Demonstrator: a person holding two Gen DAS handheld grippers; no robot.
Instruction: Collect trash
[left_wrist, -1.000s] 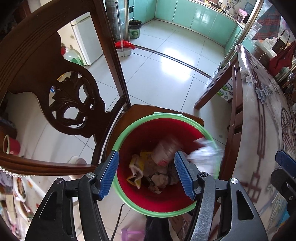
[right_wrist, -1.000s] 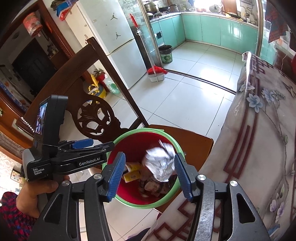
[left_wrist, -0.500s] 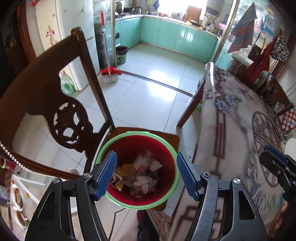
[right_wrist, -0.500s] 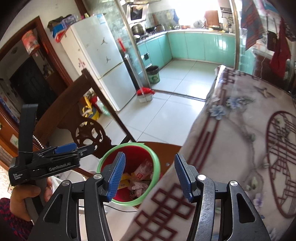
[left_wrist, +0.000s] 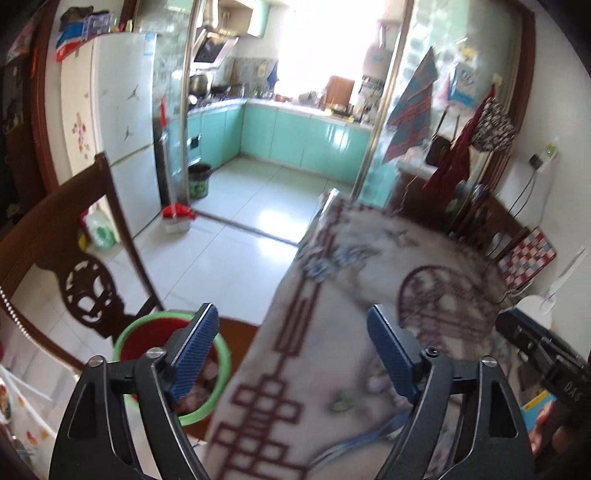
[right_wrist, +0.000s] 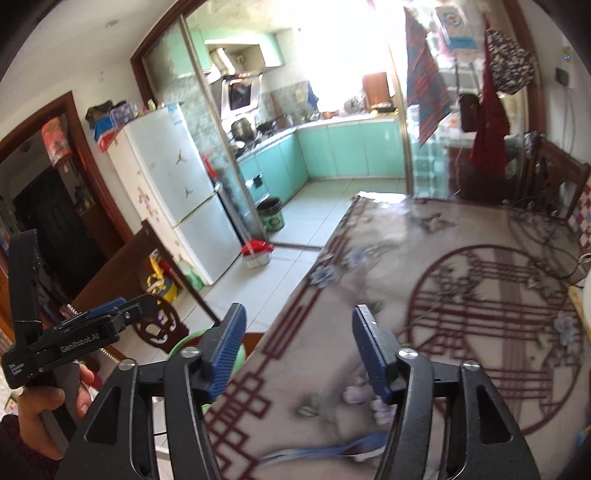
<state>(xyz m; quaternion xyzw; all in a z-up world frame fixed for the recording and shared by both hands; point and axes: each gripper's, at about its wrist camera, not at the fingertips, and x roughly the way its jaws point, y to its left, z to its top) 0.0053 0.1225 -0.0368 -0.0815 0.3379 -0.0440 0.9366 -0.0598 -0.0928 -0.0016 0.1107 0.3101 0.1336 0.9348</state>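
The red bin with a green rim (left_wrist: 127, 334) stands on a wooden chair seat at the lower left, with crumpled trash (left_wrist: 207, 373) inside. My left gripper (left_wrist: 291, 350) hangs above the edge of the patterned tablecloth (left_wrist: 369, 288); its jaws are opening and hold nothing. My right gripper (right_wrist: 299, 350) is over the same tablecloth (right_wrist: 461, 295), its jaws also opening with nothing between them. Only a sliver of the bin's rim (right_wrist: 184, 341) shows in the right wrist view. There a hand (right_wrist: 40, 402) holds the left gripper (right_wrist: 122, 310). The right gripper (left_wrist: 524, 336) shows at the right edge of the left wrist view.
A carved wooden chair back (left_wrist: 88, 291) rises behind the bin. A white fridge (left_wrist: 122, 129), a red dustpan (left_wrist: 177, 214) and a dark kitchen bin (left_wrist: 199, 181) stand beyond on the tiled floor. More chairs (left_wrist: 524, 254) line the table's far side.
Both grippers rose and swung away from the bin toward the table. The crumpled paper that was between the right jaws now lies in the bin. Both pairs of jaws stand wider.
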